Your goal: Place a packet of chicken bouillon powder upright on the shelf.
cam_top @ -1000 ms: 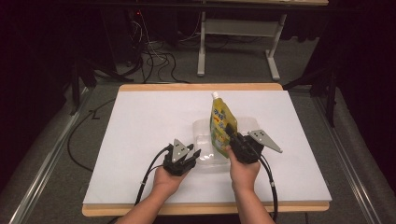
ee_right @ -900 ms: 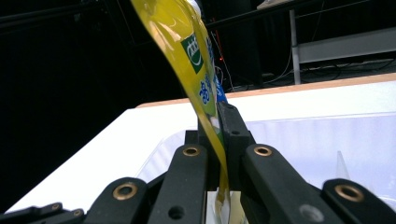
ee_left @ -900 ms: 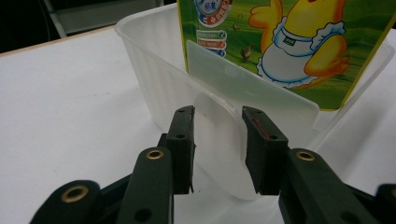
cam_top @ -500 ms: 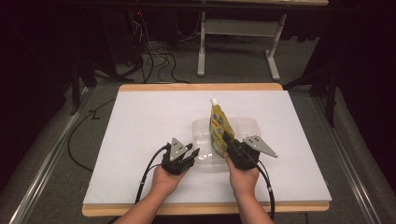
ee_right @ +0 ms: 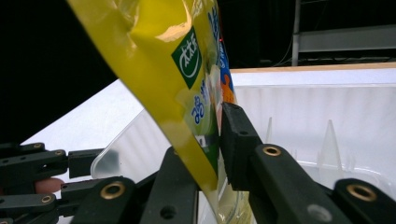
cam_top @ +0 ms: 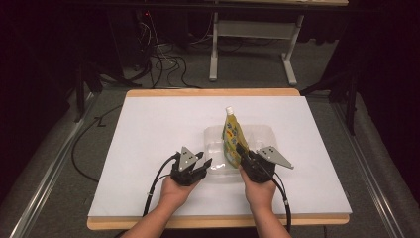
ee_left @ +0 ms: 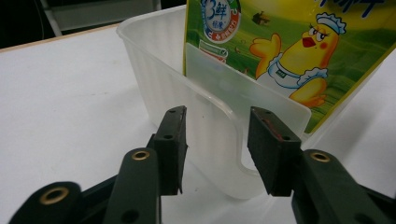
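Note:
A yellow-green spouted pouch (cam_top: 231, 140) with a cartoon chick (ee_left: 299, 60) stands tilted in a clear plastic tub (cam_top: 257, 136) on the white table. My right gripper (cam_top: 242, 151) is shut on the pouch's lower edge (ee_right: 205, 140), both jaws pressing its sides. My left gripper (cam_top: 205, 166) sits at the tub's near-left corner, open, its jaws straddling the tub's wall (ee_left: 219, 135) without pinching it. In the right gripper view the left gripper (ee_right: 70, 165) shows at the far left, just outside the tub (ee_right: 303, 116).
The white board (cam_top: 148, 129) lies on a wooden tabletop with its edge (cam_top: 213, 91) at the back. Cables (cam_top: 163, 64) and a grey table frame (cam_top: 252, 29) lie on the dark floor beyond. A black cable (cam_top: 79, 148) trails off the table's left side.
My right gripper has swung the pouch leftward and more upright into the tub. The left gripper has stayed at the tub's near-left corner.

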A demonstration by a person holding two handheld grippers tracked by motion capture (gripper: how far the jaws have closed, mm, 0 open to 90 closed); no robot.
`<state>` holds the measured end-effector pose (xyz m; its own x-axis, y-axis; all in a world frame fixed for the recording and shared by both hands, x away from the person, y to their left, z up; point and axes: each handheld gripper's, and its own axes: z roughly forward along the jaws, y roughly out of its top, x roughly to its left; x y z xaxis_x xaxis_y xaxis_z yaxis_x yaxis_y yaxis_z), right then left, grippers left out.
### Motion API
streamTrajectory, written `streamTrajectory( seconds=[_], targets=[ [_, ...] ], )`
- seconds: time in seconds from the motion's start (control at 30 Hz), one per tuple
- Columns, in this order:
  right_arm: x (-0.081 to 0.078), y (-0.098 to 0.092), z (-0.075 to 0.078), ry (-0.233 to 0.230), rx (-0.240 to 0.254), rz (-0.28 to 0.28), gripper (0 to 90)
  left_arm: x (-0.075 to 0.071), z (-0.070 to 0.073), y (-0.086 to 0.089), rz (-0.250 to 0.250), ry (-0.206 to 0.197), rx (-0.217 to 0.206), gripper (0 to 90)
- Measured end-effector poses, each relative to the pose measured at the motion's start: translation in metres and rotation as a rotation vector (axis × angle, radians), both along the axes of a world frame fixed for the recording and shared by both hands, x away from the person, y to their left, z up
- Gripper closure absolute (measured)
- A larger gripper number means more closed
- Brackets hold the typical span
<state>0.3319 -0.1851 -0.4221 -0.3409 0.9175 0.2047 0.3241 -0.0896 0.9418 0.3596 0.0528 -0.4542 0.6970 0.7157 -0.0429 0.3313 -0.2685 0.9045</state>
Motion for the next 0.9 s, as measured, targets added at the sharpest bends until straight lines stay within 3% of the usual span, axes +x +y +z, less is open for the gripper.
streamTrajectory(
  seconds=[0.17,0.3,0.63,0.77,0.9],
  targets=[
    [0.001,-0.001,0.002,0.007,-0.005,0.031,74.0,-0.002,0.001,0.000,-0.015,0.005,0.001,51.1],
    [0.003,0.001,0.004,0.028,-0.019,0.067,58.5,-0.002,0.002,0.003,-0.018,0.011,-0.007,47.4],
    [-0.003,0.000,0.010,0.013,-0.081,0.146,25.5,-0.007,0.010,0.018,-0.034,0.004,-0.025,34.7],
    [-0.008,-0.003,0.012,0.020,-0.099,0.172,17.4,-0.007,0.013,0.028,-0.032,0.016,-0.038,30.0],
    [-0.014,-0.009,0.013,0.021,-0.138,0.172,15.2,-0.007,0.016,0.038,-0.019,0.013,-0.039,27.0]
  ],
)
